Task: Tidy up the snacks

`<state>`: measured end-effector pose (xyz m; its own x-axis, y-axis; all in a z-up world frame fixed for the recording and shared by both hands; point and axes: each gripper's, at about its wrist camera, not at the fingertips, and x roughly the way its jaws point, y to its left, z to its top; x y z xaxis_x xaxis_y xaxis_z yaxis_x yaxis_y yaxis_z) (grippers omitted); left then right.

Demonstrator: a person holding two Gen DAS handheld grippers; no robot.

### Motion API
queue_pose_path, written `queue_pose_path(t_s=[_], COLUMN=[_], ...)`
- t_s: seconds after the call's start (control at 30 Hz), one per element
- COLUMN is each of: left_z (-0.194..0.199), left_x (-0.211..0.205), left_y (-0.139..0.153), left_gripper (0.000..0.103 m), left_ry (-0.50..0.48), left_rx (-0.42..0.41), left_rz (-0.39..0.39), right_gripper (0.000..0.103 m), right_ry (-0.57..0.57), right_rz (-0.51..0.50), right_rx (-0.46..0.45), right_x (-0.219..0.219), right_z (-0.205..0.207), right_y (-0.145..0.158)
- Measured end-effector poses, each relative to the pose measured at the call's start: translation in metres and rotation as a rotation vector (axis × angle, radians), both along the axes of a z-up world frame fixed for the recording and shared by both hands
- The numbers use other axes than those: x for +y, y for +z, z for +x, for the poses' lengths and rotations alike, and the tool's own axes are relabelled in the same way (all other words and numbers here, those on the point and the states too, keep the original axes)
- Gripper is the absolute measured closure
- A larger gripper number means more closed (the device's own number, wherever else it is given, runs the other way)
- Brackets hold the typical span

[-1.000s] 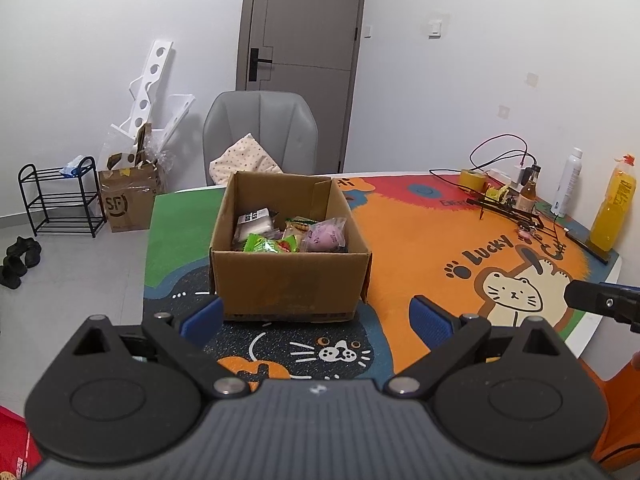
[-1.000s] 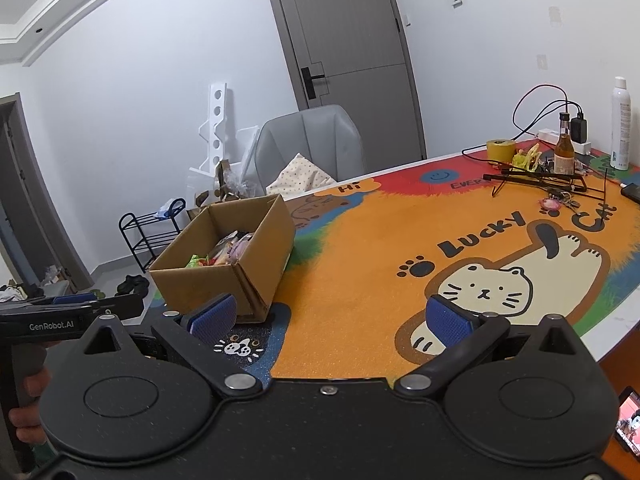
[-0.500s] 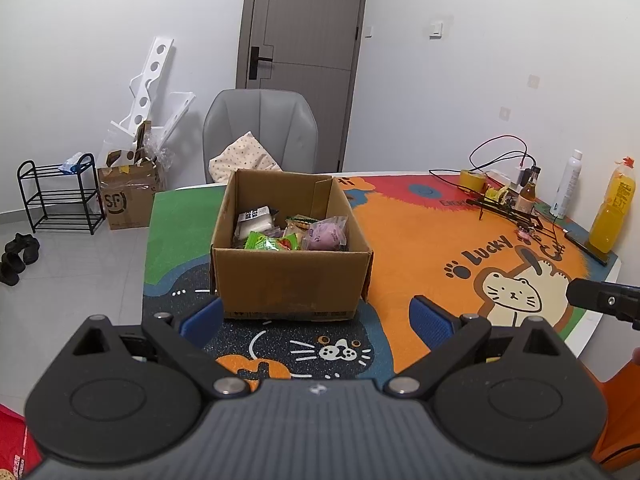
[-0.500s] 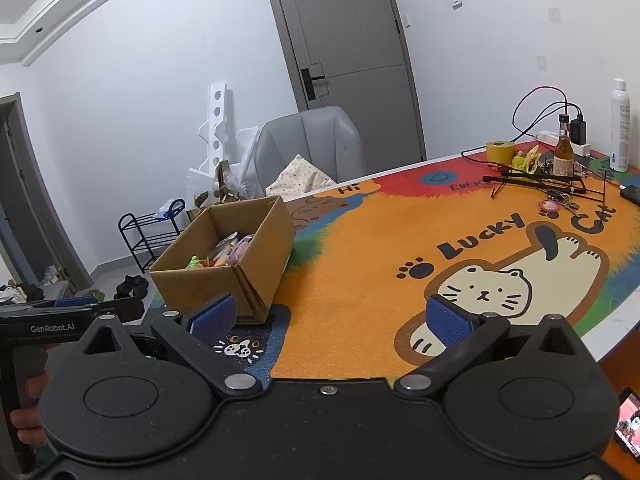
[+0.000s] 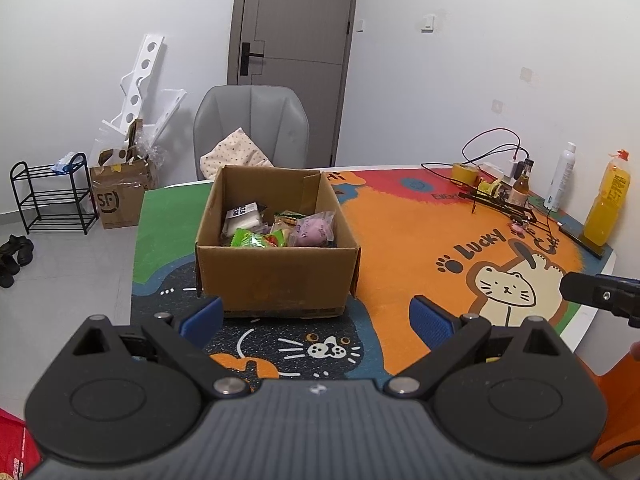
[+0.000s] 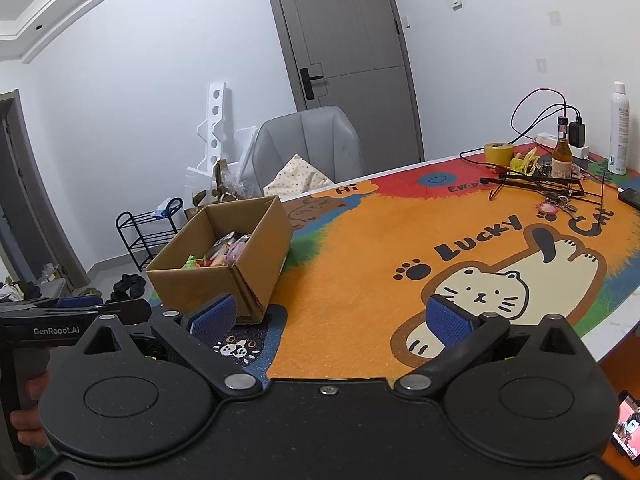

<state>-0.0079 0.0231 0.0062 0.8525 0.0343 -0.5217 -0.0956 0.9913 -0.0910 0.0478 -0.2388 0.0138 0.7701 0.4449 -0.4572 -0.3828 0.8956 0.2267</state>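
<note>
Both tongs [image 5: 316, 318] [image 6: 334, 316] hover level, spread wide, empty.

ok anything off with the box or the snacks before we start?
Nothing stands out. The cardboard box sits upright on the table mat, snacks piled loosely inside, none spilled. Both grippers are open and empty.

Mat on tabletop [image 6: 360, 280]: showing "LUCKY CAT", "Hi"
Left hand-held gripper [image 6: 56, 330]: bearing "GenRobot.AI"
Floor carton [image 5: 120, 200]: showing "SF"
</note>
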Motion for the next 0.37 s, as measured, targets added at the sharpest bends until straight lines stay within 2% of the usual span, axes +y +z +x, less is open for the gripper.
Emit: queue_pose_path(t_s=[0.37], left_z=[0.0006], left_x=[-0.0015], left_y=[-0.0009], left_gripper=[0.004], left_ry=[-0.005], left_rx=[-0.008], left_rz=[-0.007], right_gripper=[0.0], right_ry=[-0.002], right_rz=[-0.005], right_rx=[0.009], right_x=[0.0009], right_z=[0.0016], right_y=[-0.0029])
